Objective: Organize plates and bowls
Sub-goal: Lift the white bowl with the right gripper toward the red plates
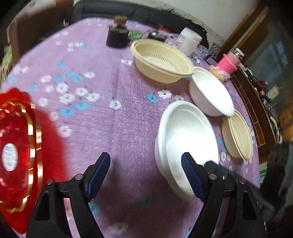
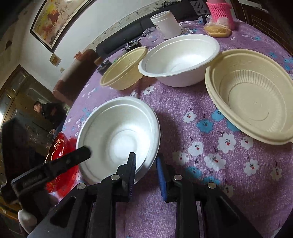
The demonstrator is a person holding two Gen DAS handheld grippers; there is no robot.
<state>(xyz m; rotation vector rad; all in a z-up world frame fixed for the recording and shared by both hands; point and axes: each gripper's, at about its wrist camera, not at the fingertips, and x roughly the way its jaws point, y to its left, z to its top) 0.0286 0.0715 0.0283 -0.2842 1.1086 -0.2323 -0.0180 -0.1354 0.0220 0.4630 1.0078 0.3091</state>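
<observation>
A white foam bowl (image 1: 185, 139) (image 2: 119, 135) sits on the purple flowered tablecloth (image 1: 119, 119). My right gripper (image 2: 145, 172) straddles its near rim, one finger inside and one outside; the jaws stand narrowly apart, and whether they pinch the rim is unclear. My left gripper (image 1: 146, 175) is open and empty, just left of that bowl; its right finger (image 1: 192, 175) overlaps the bowl's side. A second white bowl (image 1: 210, 91) (image 2: 180, 58) and two beige bowls (image 1: 161, 58) (image 1: 238, 135) (image 2: 124, 67) (image 2: 252, 95) stand beyond. A red plate (image 1: 20, 150) (image 2: 58, 146) lies at the left.
At the far edge stand a dark jar (image 1: 117, 34), a white tub (image 1: 186, 40) (image 2: 165, 23), a pink knitted cup (image 1: 228, 62) (image 2: 220, 12) and a bagged snack (image 2: 218, 30). A sofa and cabinets surround the table. A person (image 2: 47, 111) is in the background.
</observation>
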